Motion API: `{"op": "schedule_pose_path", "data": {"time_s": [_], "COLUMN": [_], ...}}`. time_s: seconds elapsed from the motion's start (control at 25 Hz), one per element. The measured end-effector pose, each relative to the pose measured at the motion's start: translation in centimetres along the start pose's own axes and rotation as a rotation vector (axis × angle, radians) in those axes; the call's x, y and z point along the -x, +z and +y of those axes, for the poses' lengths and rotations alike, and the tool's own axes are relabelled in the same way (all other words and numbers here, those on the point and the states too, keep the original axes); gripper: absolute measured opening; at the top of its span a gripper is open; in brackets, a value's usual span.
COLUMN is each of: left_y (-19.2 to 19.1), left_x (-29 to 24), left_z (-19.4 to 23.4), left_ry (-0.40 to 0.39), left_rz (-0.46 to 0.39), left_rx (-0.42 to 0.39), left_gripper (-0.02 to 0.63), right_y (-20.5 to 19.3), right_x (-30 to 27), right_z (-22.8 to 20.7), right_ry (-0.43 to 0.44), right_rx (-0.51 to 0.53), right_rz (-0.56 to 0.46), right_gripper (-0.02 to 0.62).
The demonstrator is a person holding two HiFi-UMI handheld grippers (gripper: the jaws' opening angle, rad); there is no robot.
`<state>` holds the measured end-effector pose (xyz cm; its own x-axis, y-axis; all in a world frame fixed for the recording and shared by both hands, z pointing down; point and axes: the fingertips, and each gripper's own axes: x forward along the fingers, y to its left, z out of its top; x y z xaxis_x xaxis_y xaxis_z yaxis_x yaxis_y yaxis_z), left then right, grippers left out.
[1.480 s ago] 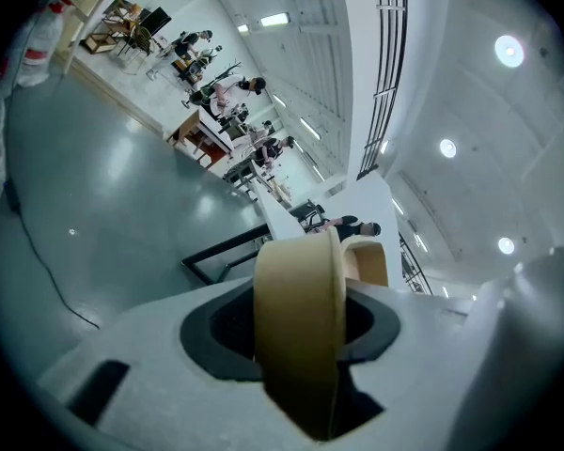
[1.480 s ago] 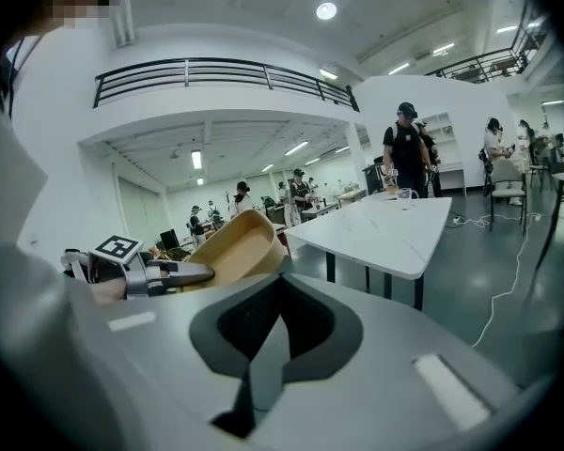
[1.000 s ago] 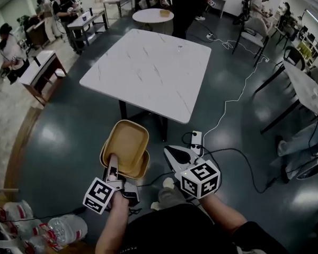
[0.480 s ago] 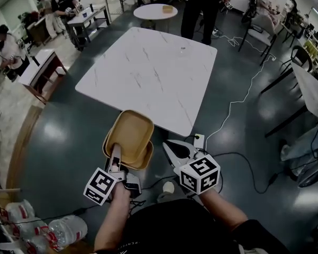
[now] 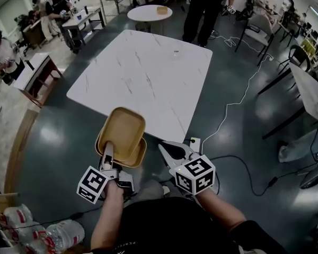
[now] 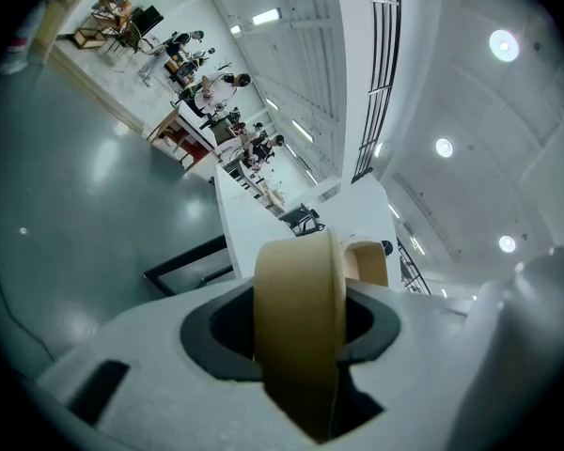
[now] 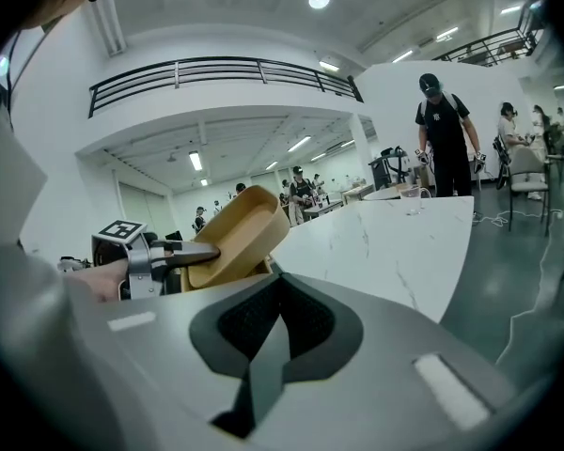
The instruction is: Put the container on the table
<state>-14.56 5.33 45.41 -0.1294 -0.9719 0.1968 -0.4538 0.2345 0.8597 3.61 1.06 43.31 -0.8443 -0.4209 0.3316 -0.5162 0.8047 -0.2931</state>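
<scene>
So, the left gripper [image 5: 109, 151] is clamped on the container [image 5: 122, 134] - 1 jaw sits inside the tan tub, the other runs underneath, and they pinch its near wall between them. In the left gripper view that wall fills the gap as a fat tan band with the pads pressed on both sides, so the jaws are only partly closed, stopped by the wall itself.

The right gripper [image 5: 165, 148] is just beside it and holds nothing. Its 2 jaws are squeezed fully together, and in the right gripper view they meet in 1 thin line with nothing between them. It isn't touching the container.

The container isn't on the table [image 5: 143, 73]. It's up in the air, tilted with its open side facing up and toward the table. From the head view its far rim just overlaps the table's near edge, while the rest of it hangs over the dark floor [image 5: 53, 136].

Other stuff: a white power strip [image 5: 194, 141] lies on the floor by the right gripper, with a cable [image 5: 238, 102] snaking away from it. A person in black [image 5: 204, 4] stands at the table's far side.
</scene>
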Motion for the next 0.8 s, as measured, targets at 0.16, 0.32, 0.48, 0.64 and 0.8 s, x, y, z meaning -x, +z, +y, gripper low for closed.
{"op": "schedule_pose_path", "data": {"time_s": [0.16,0.32,0.48,0.64,0.8], "left_y": [0.9,1.2,1.1,1.5,2.2], "left_x": [-1.1,-3.0,-5.7,-10.0,-14.2], "left_z": [0.3,-0.5,-1.3,-2.0,-2.2], "left_ry": [0.011,0.002,-0.015,-0.032,-0.043], "left_rz": [-0.016,-0.012,0.019,0.043,0.073], "left_rx": [-0.001,0.0,-0.013,-0.019,-0.009], "left_gripper": [0.163,0.163,0.163,0.163,0.163], "right_y": [0.4,1.7,2.7,4.2,5.9], "right_x": [-0.3,-0.8,-2.1,-4.4,-7.0], "right_z": [-0.6,-1.6,-3.2,-5.7,-7.8], "right_ry": [0.006,0.01,-0.006,-0.024,-0.054], "right_rx": [-0.012,-0.05,-0.048,-0.039,-0.026], "right_rz": [-0.006,-0.021,-0.024,-0.021,-0.014], "right_gripper": [-0.003,-0.003,-0.002,-0.003,-0.002]}}
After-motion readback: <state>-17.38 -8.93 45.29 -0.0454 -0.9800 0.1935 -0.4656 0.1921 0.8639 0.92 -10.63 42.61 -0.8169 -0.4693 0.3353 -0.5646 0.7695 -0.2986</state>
